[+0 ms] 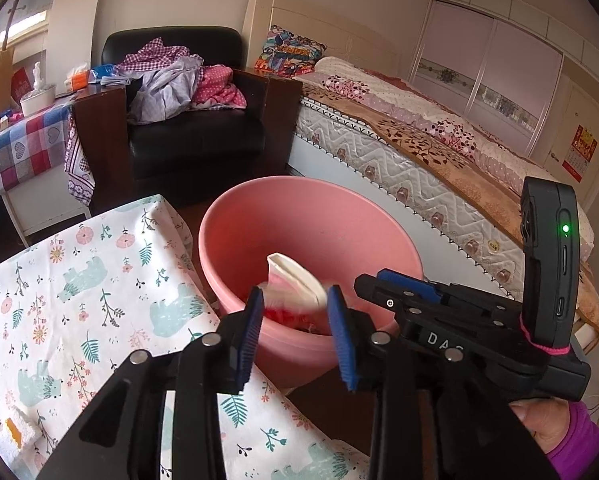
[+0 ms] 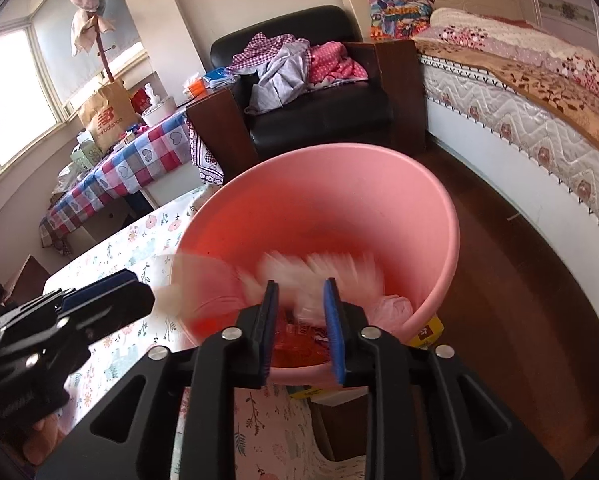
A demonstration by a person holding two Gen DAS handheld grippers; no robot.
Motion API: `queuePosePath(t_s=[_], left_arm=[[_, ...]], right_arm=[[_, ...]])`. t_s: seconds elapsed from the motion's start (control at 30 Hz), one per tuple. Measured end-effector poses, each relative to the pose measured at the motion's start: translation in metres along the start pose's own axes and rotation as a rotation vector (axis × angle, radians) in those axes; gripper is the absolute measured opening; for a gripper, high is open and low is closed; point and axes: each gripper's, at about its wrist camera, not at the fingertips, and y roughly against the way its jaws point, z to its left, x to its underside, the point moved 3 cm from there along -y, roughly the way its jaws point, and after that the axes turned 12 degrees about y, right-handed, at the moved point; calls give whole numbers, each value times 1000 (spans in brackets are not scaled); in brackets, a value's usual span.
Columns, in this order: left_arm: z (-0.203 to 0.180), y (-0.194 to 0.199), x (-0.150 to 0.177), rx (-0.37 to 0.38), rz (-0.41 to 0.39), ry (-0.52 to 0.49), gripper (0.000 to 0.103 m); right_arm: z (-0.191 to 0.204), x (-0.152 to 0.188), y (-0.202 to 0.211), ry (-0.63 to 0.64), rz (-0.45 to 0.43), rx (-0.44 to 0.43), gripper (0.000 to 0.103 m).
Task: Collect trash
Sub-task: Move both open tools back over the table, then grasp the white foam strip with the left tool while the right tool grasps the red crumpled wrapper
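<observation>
In a bedroom, off the floral-clothed counter's [image 1: 99, 280] edge, a round pink plastic basin [image 2: 379, 184] holds blurred white trash [image 2: 323, 268]; left gripper [image 1: 295, 312] and right gripper [image 2: 301, 304] gape empty.

2 grippers: left [image 1: 295, 300], right [image 2: 301, 292]. 1 pink bin [image 1: 259, 216]. 2 benches: 1 w/ floral cloth [image 1: 99, 280], 1 w/ checked cloth [image 1: 23, 148]. 1 black armchair [image 1: 195, 140] w/ a heap of clothes [image 1: 179, 80], no. unclear. 1 bed [image 1: 419, 148], 1 pillow [image 1: 291, 54]. 1 paper bag [image 2: 107, 116]. 1 wall calendar [image 1: 581, 152].
</observation>
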Motion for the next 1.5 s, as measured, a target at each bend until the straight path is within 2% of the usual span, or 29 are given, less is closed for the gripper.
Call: queuePosePath(t_s=[0.23, 0.53, 0.73, 1.1, 1.33, 1.5], left_arm=[[3, 19, 0, 14, -18, 27, 33], [18, 64, 11, -8, -73, 63, 33], [51, 105, 26, -79, -111, 111, 33], [122, 194, 54, -282, -225, 206, 33], [158, 239, 80, -394, -277, 266, 33], [177, 260, 99, -447, -292, 286, 33]], right_arm=[[7, 1, 7, 16, -15, -16, 37], [48, 1, 25, 84, -30, -92, 37], [104, 3, 22, 169, -16, -185, 37], [222, 12, 10, 339, 31, -351, 37], [265, 28, 9, 397, 67, -358, 37], [266, 22, 1, 416, 76, -300, 37]])
